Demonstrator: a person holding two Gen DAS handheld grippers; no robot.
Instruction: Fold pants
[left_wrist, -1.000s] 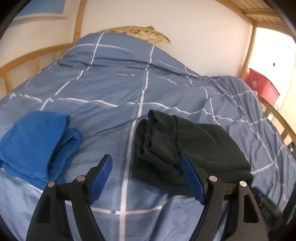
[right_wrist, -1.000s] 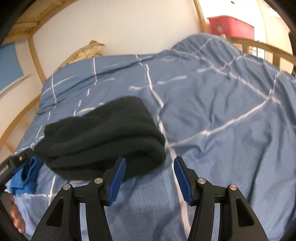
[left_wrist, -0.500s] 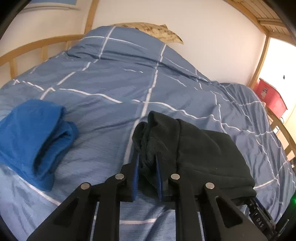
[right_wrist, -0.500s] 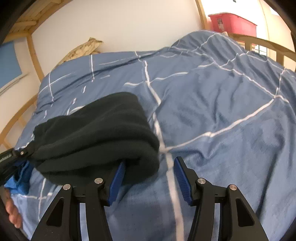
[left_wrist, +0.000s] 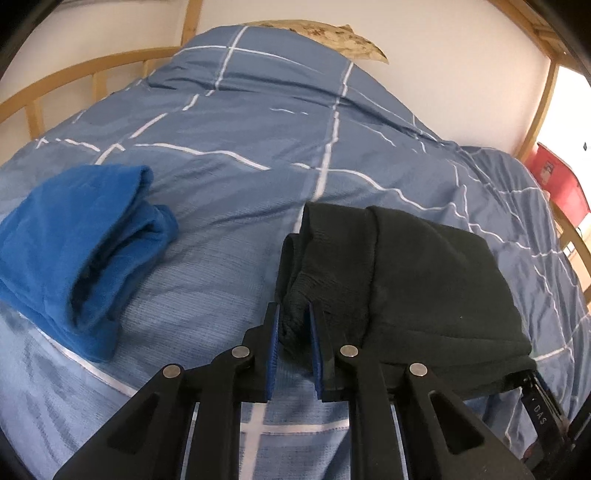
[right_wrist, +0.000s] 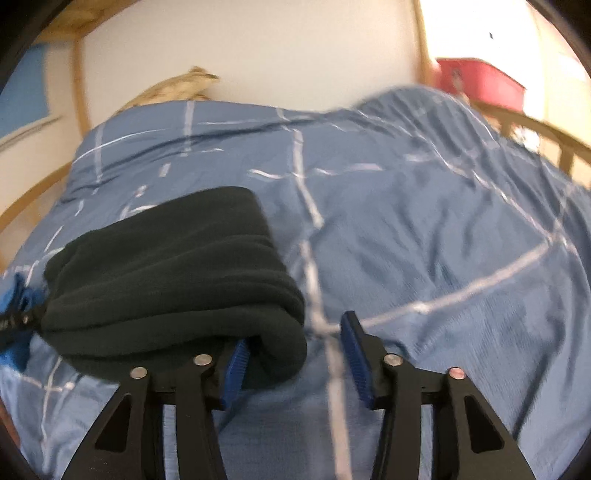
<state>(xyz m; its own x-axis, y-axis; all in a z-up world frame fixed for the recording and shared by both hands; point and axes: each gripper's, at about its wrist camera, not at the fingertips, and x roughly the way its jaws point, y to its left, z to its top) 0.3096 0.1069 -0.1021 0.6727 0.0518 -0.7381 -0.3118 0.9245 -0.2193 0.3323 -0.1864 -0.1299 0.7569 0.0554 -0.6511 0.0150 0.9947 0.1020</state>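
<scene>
Folded black pants (left_wrist: 413, 280) lie on the blue checked duvet (left_wrist: 258, 147). My left gripper (left_wrist: 291, 325) is shut on the left edge of the pants bundle, with cloth pinched between its blue pads. In the right wrist view the pants (right_wrist: 173, 273) fill the left middle. My right gripper (right_wrist: 295, 350) is open, with the rounded right end of the bundle between its fingers; the left pad (right_wrist: 234, 363) sits under the fold.
A folded blue garment (left_wrist: 77, 251) lies on the duvet left of the pants. Wooden bed rails (left_wrist: 66, 85) run along the sides. A red box (right_wrist: 480, 83) stands past the bed's far end. A pillow (left_wrist: 332, 37) lies at the wall.
My left gripper went from open beside the pants to shut on their left edge. My right gripper slid forward around the right end of the bundle, staying open.
</scene>
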